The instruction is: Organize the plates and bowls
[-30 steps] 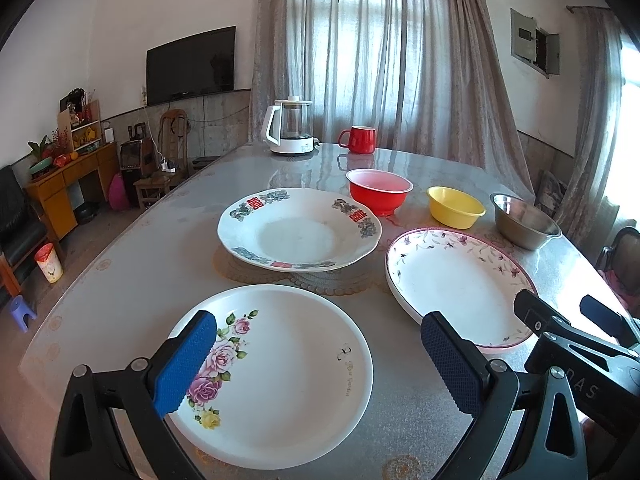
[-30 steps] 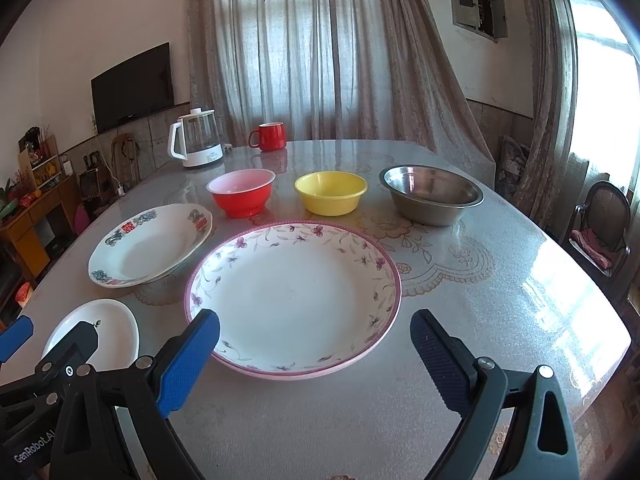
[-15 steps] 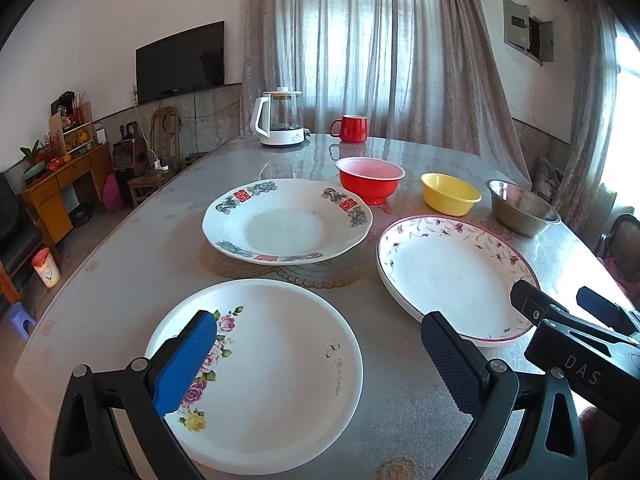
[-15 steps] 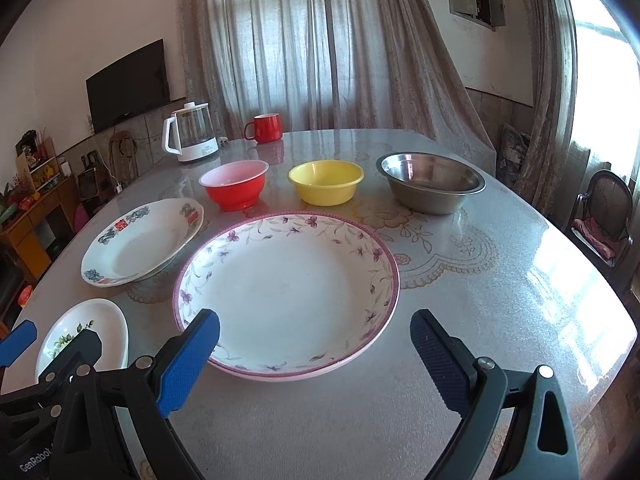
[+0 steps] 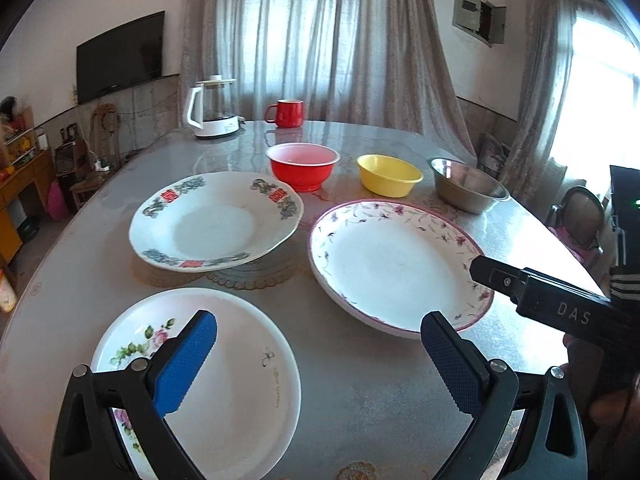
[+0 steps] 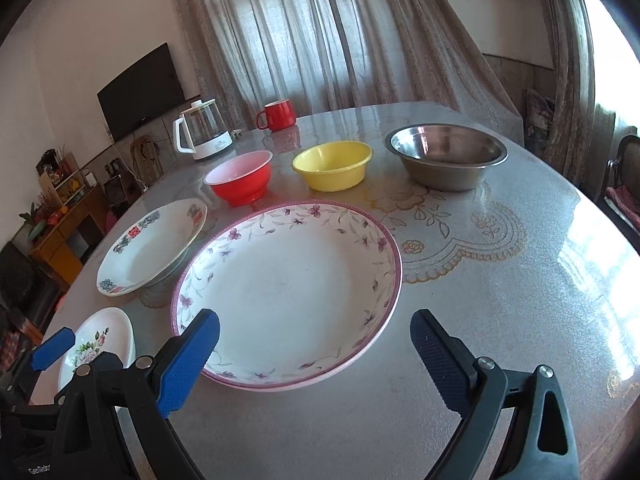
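Both grippers, left (image 5: 318, 354) and right (image 6: 314, 348), are spread wide, holding nothing. The floral plate (image 6: 288, 292) looks rigid, glazed, slippery and breakable; grip its raised near rim.

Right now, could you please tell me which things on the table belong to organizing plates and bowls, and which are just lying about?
Job: rose plate, red-and-blue patterned plate, purple-flowered plate, red bowl, yellow bowl, steel bowl.

Lying about: kettle, red mug.
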Demonstrator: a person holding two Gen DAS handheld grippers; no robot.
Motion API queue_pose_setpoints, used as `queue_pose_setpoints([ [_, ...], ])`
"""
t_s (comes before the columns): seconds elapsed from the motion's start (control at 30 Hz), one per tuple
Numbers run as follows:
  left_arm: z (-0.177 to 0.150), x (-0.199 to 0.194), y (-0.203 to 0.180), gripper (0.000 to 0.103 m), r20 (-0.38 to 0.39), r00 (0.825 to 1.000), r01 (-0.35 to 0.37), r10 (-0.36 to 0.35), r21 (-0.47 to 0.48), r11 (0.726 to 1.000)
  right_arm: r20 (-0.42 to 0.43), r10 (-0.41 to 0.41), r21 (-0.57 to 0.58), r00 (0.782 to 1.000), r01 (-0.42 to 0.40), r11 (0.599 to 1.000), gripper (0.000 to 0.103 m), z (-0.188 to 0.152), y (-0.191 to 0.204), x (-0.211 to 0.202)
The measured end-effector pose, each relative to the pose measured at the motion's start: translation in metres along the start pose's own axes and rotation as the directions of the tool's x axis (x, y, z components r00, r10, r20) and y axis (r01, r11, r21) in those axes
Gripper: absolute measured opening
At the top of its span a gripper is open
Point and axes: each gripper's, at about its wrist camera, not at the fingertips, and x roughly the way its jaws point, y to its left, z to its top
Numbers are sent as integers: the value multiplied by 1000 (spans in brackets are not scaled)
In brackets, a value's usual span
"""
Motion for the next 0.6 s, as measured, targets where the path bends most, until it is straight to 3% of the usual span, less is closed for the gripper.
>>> queue_pose_setpoints([
  [0.07, 9, 3, -1, 103, -14, 999, 46, -46, 1, 999, -23, 22, 39, 999, -21, 999, 96, 6, -13, 5],
  [0.17, 21, 14, -1, 103, -56, 993, 105, -106, -21, 994, -46, 26, 87, 999, -22, 996, 77, 14, -31, 13],
  [0.27, 30, 26, -2, 100, -82, 990, 111, -111, -12, 994, -81, 26, 112, 996, -17, 994, 60, 21, -44, 23],
  [0.37, 38, 43, -1, 83, -144, 979, 141, -143, -24, 990, -121, 8, 101, 993, 5, 995, 49, 26, -53, 36],
  [0.4, 40, 49, 0, 71, -165, 972, 163, -168, -41, 986, -130, 8, 102, 992, 6, 995, 45, 26, -55, 40],
  [0.6, 45, 80, 1, 57, -261, 945, 179, -196, -87, 980, -159, 17, 99, 987, -1, 995, 39, 29, -63, 61],
])
